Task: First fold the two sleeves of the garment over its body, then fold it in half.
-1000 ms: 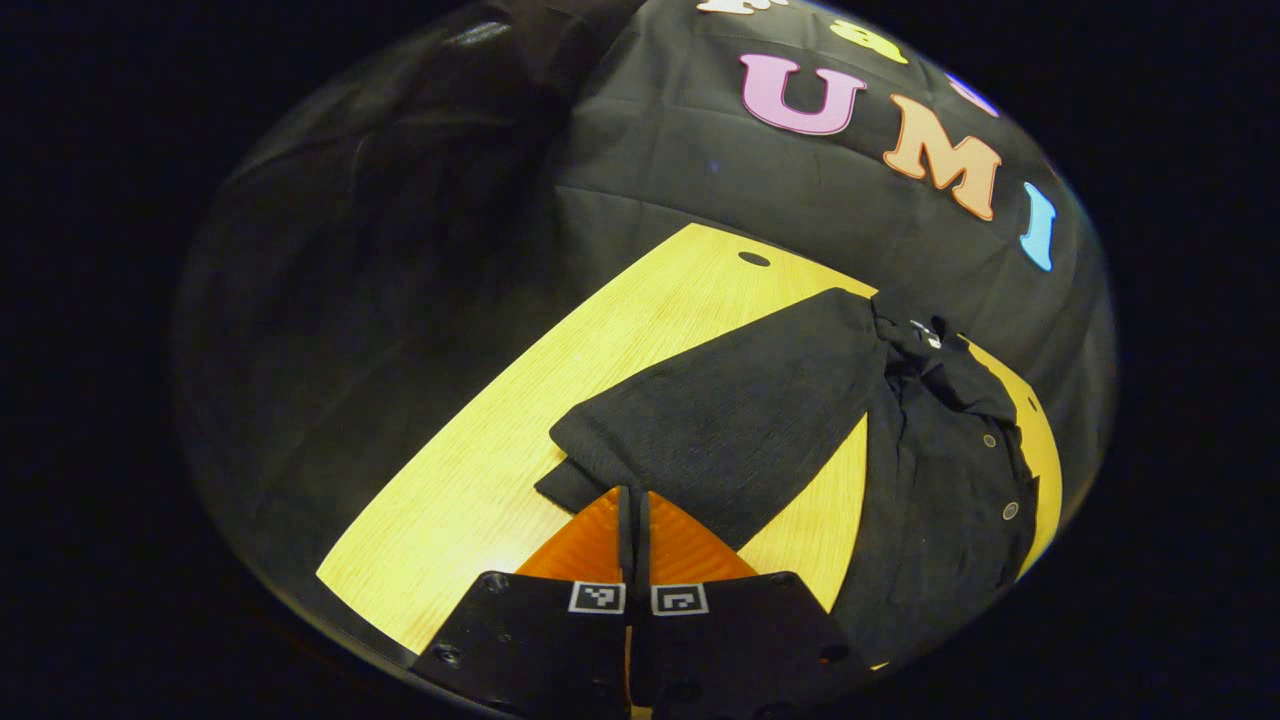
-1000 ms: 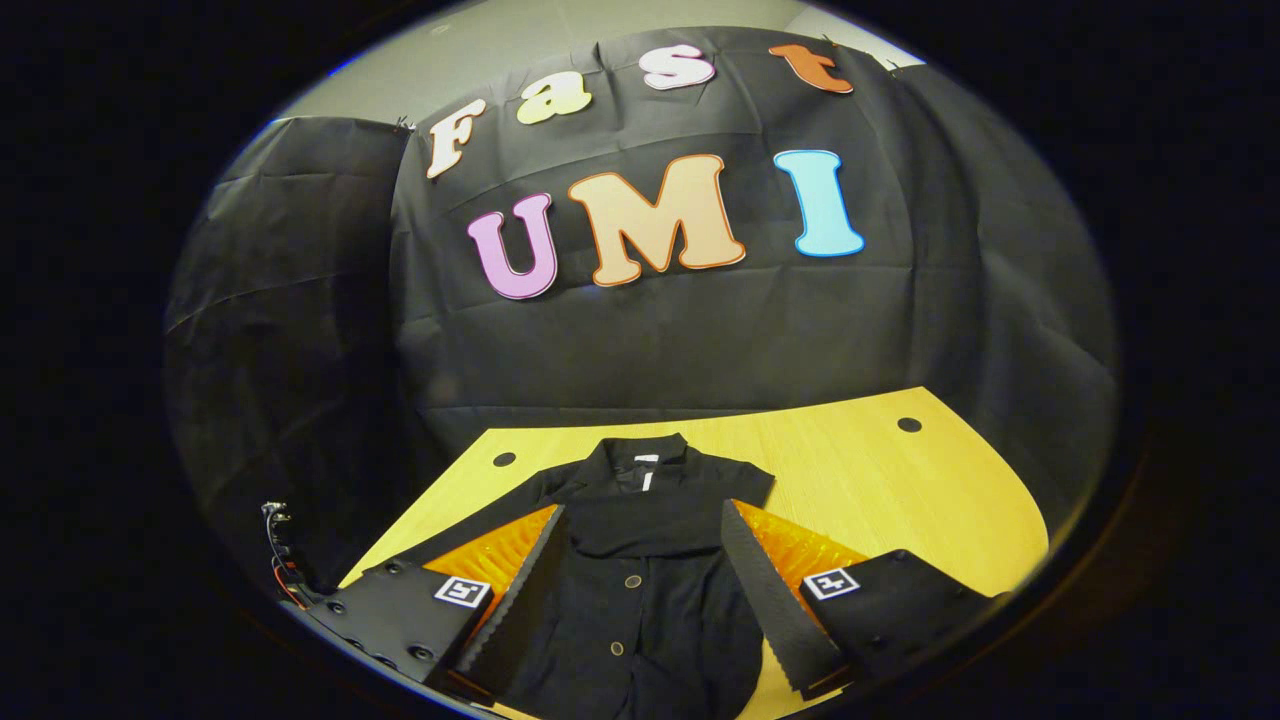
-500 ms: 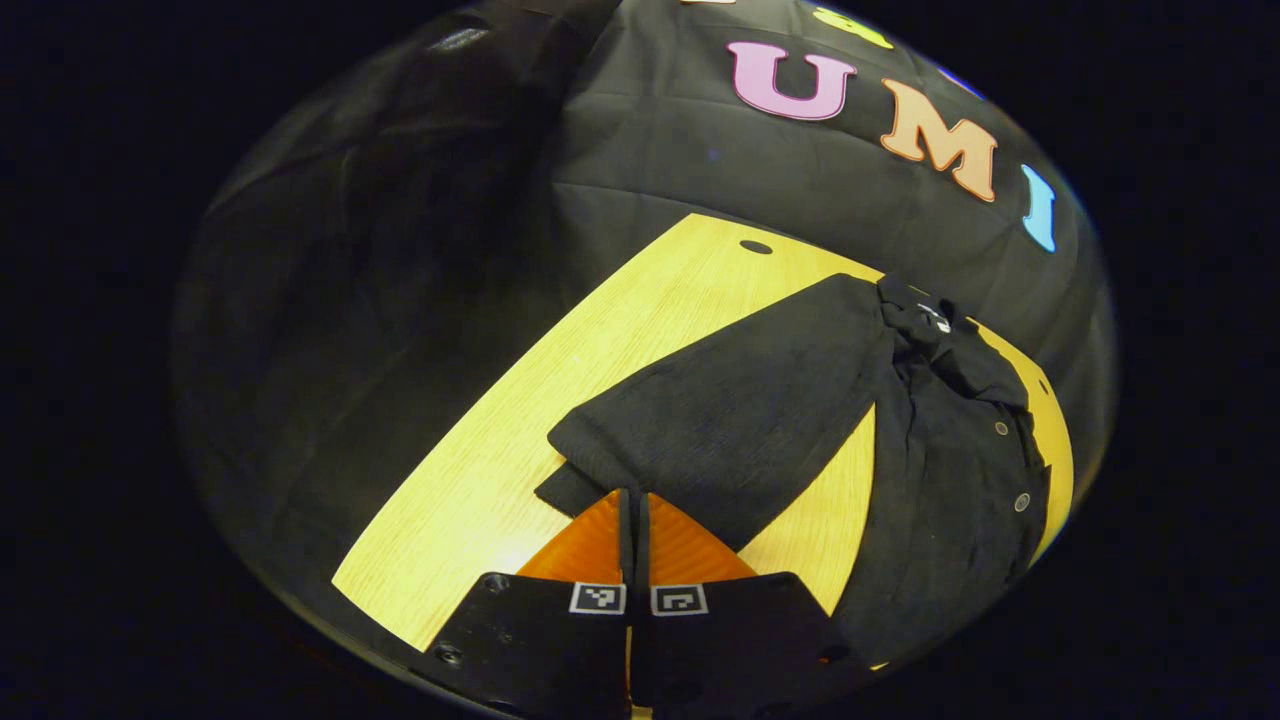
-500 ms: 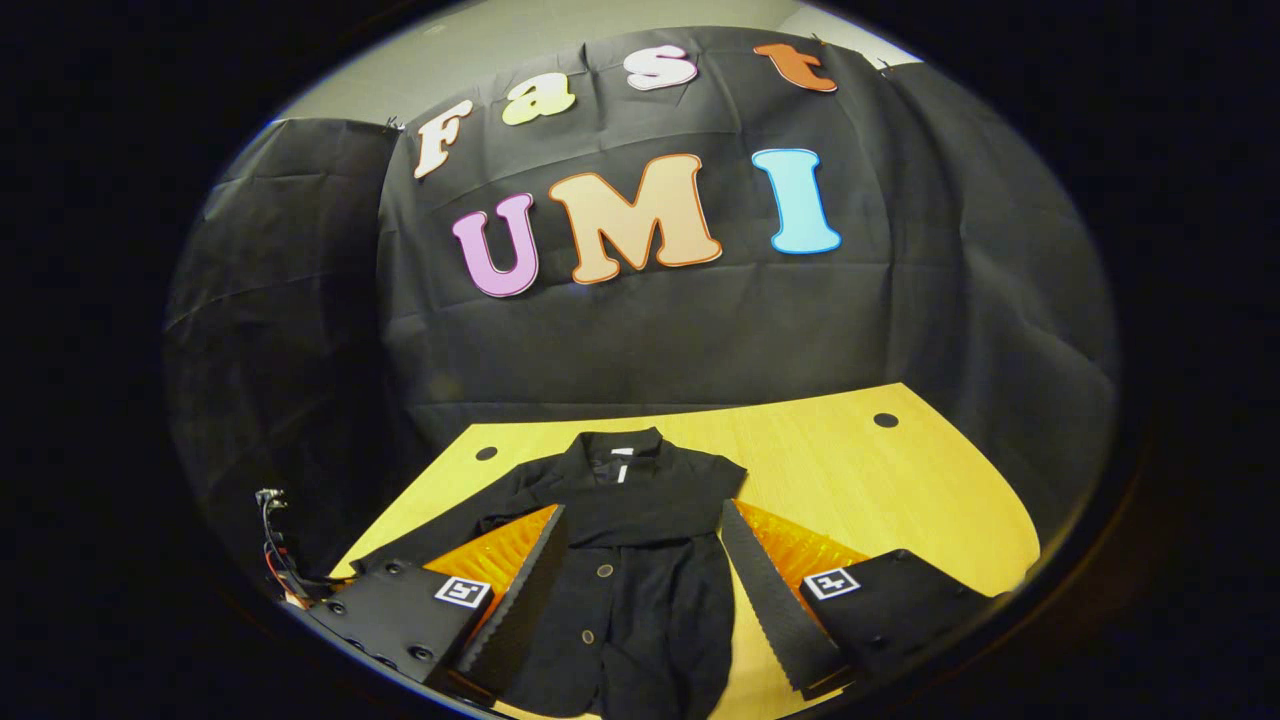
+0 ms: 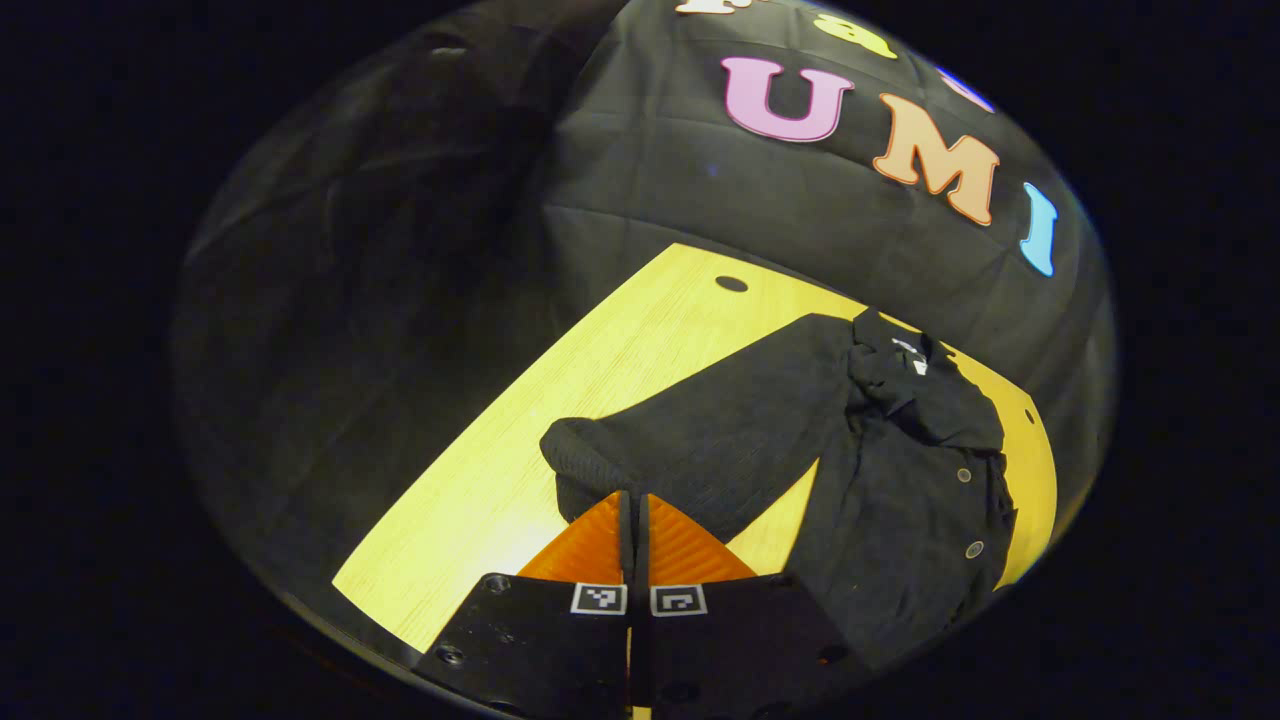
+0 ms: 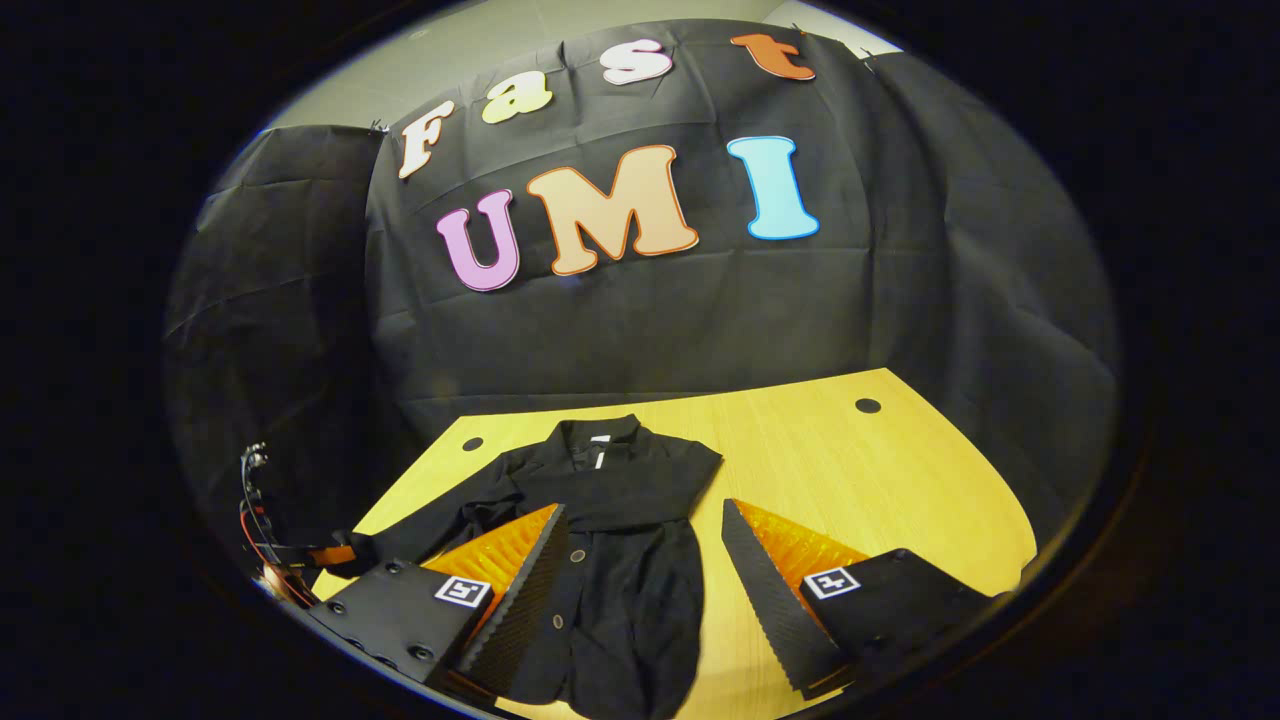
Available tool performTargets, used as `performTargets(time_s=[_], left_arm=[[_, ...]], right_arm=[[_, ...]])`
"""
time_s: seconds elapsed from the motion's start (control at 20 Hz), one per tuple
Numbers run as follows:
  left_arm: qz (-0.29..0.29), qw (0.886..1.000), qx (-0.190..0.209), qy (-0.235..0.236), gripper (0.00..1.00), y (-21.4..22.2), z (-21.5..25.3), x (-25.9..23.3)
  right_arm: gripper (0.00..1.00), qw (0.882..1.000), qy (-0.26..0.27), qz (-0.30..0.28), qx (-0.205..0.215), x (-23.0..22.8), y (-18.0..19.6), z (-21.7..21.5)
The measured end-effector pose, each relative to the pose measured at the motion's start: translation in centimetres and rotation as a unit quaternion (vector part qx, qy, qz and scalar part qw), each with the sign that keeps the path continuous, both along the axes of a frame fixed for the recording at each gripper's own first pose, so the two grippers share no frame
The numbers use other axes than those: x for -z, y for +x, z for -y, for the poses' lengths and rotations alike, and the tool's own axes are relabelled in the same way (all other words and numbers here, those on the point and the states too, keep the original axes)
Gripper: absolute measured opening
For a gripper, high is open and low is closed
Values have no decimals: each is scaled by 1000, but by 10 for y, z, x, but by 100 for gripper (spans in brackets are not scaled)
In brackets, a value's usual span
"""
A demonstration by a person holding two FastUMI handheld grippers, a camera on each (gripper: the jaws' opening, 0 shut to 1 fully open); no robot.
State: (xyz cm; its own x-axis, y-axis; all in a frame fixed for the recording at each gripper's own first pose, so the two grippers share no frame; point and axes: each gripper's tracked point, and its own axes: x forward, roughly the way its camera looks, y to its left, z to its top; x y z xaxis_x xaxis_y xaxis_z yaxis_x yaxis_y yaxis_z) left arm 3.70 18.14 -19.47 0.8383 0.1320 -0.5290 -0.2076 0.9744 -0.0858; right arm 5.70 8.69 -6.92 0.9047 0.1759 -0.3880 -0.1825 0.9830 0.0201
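Note:
A black buttoned jacket (image 6: 630,500) lies collar-away on the yellow table (image 6: 850,480). In the left gripper view my left gripper (image 5: 633,497) is shut on the cuff of its long sleeve (image 5: 700,440), which curls up off the table (image 5: 560,390) and runs back to the jacket's body (image 5: 900,500). In the right gripper view that sleeve (image 6: 420,530) stretches left to the left gripper (image 6: 335,553). My right gripper (image 6: 642,508) hangs open above the jacket's front, with nothing between its fingers. No sleeve sticks out on the jacket's right side.
The table has small round holes near its back corners (image 6: 868,406). Black cloth walls close off the back and the left side. Bare tabletop lies to the right of the jacket. Wires (image 6: 255,500) trail from the left gripper.
The left gripper has lifted the sleeve cuff, so the sleeve end now curls up off the table. The jacket has slid left in the right gripper view; the right gripper stays open.

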Motion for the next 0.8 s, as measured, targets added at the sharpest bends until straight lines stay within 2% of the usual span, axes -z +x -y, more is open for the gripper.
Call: performTargets(time_s=[0.15,0.4,0.8], left_arm=[[26,999,26,13,0,23,30,-27],[54,996,64,7,0,58,94,-57],[74,988,134,4,0,110,205,-79]], right_arm=[[97,1000,-2,-9,-2,9,-4,12],[98,1000,9,-14,-5,14,-6,33],[98,1000,15,-24,8,19,-2,78]])
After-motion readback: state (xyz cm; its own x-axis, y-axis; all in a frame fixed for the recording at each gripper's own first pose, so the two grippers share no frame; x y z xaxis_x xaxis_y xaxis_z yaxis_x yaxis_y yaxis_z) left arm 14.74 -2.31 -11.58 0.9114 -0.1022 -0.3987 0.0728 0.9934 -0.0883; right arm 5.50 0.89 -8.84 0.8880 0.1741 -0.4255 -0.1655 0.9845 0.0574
